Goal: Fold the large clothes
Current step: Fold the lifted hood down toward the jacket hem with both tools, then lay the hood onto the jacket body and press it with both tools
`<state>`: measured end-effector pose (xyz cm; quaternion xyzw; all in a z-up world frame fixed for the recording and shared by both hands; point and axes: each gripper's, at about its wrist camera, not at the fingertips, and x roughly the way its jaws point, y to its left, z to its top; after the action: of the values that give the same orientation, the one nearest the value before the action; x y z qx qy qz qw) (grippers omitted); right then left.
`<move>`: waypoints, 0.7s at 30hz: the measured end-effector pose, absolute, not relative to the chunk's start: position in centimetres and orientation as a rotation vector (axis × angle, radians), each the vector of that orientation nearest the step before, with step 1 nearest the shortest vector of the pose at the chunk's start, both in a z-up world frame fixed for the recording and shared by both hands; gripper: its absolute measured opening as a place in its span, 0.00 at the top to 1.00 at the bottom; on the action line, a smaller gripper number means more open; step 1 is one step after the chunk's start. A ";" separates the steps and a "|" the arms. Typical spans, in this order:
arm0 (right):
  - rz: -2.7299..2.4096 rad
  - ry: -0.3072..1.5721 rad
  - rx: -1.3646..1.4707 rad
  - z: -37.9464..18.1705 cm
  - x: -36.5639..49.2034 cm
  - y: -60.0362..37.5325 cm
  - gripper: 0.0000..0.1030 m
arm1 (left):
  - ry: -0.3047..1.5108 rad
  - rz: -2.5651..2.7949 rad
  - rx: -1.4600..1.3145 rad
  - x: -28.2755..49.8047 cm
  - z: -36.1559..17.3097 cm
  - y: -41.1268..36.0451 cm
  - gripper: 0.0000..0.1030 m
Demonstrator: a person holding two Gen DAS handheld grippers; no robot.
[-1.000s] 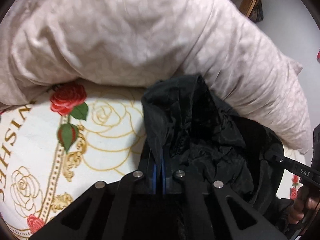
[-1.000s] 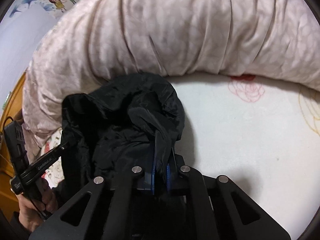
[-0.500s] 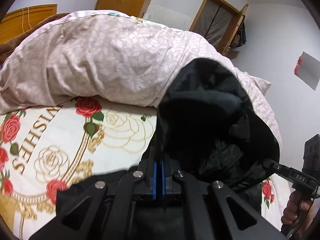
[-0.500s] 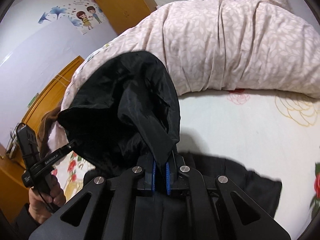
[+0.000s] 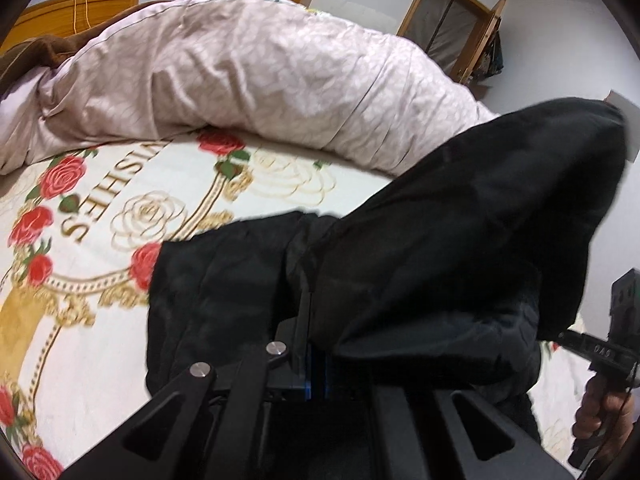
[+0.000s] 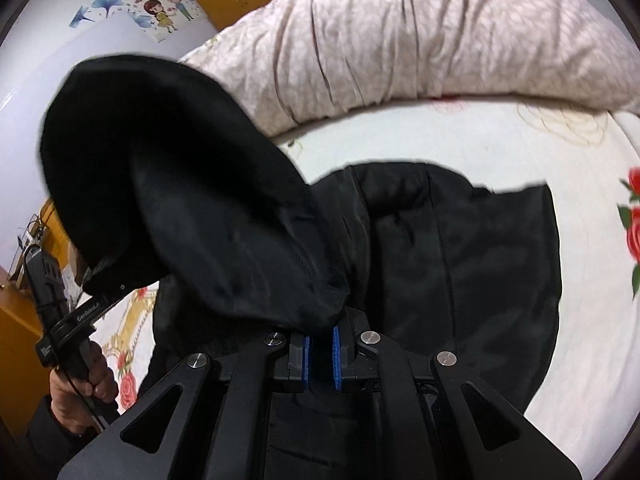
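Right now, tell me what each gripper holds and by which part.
Both hold the black jacket: left gripper and right gripper each pinch an edge of its raised hood-like part.

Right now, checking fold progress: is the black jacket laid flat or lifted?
Partly lifted: both grippers, left and right, hold black jacket fabric up; the rest lies on the bedsheet.

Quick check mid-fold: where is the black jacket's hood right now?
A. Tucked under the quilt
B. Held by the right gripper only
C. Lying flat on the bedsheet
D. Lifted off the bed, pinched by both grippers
D: the hood hangs raised above the jacket body, with its edge pinched in the right gripper and in the left gripper, above the rose-print bedsheet.
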<state>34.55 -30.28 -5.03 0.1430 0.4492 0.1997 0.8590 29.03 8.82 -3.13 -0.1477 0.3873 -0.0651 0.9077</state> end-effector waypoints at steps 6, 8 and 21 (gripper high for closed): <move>0.405 0.967 0.303 -6.1 34.0 -30.3 0.90 | 0.838 -0.102 -0.291 26.9 -5.2 9.3 0.95; 0.403 0.973 0.308 -6.3 33.8 -30.3 0.88 | 0.856 -0.089 -0.296 26.5 -5.8 9.6 0.95; 0.354 1.035 0.407 -8.0 30.1 -32.6 0.80 | 0.894 -0.056 -0.321 21.9 -7.0 11.2 0.72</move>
<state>30.13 -32.56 -7.99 0.1921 0.4885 0.1671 0.8346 21.93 11.20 -6.96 -0.1546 0.4305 -0.0269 0.8889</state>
